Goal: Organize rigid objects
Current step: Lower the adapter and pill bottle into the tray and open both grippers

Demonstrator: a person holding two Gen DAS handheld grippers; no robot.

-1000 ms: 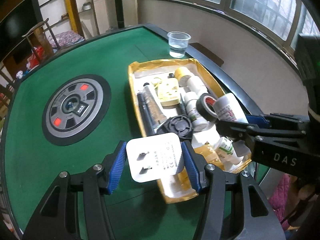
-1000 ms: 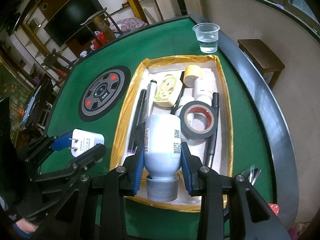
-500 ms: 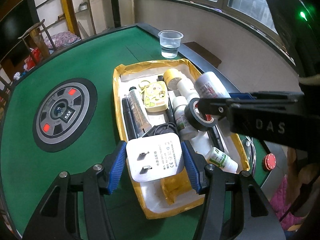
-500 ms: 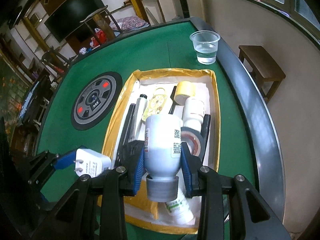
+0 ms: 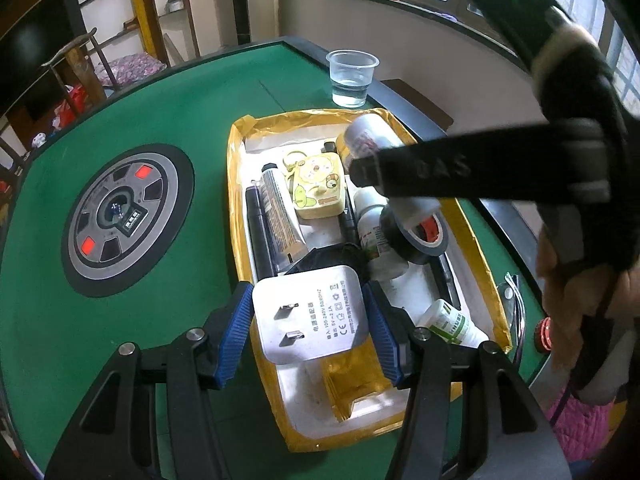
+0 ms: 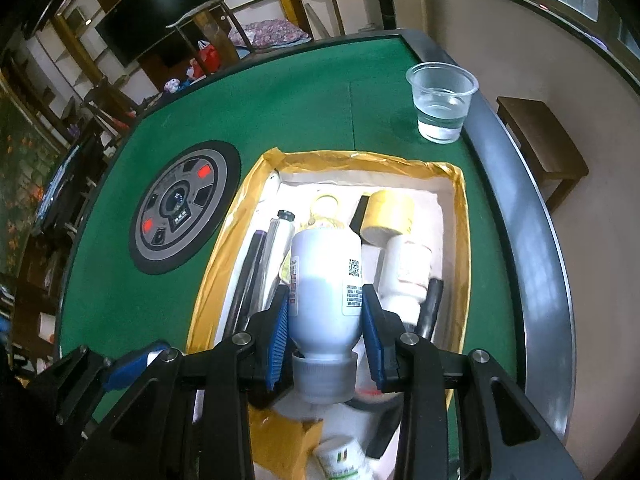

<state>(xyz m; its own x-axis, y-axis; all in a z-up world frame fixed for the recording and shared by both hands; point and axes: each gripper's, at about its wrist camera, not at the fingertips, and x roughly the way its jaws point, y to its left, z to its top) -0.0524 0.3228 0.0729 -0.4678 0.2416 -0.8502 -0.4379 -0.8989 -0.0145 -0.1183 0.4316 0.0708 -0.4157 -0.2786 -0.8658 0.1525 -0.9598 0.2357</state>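
Note:
A white box with yellow-taped rim (image 5: 236, 184) (image 6: 462, 216) lies on the green table and holds several items. My left gripper (image 5: 308, 320) is shut on a white plug adapter (image 5: 308, 312), held above the box's near end. My right gripper (image 6: 324, 316) is shut on a white bottle (image 6: 324, 276) with its grey cap toward the camera, over the middle of the box; its arm (image 5: 460, 168) crosses the left wrist view. Inside lie a black tape roll (image 5: 416, 236), a yellow cartoon case (image 5: 318, 188), a silver tube (image 5: 280, 212), a yellow tape roll (image 6: 390, 216) and small bottles.
A clear plastic cup (image 5: 352, 76) (image 6: 442, 100) with water stands beyond the box near the table's raised dark edge (image 6: 520, 216). A round grey and black panel (image 5: 120, 220) (image 6: 180, 208) is set into the felt left of the box. A hand (image 5: 572, 304) holds the right gripper.
The right gripper with its bottle has travelled farther over the box toward its far end. In the left wrist view the box has slid left and nearer under the held adapter.

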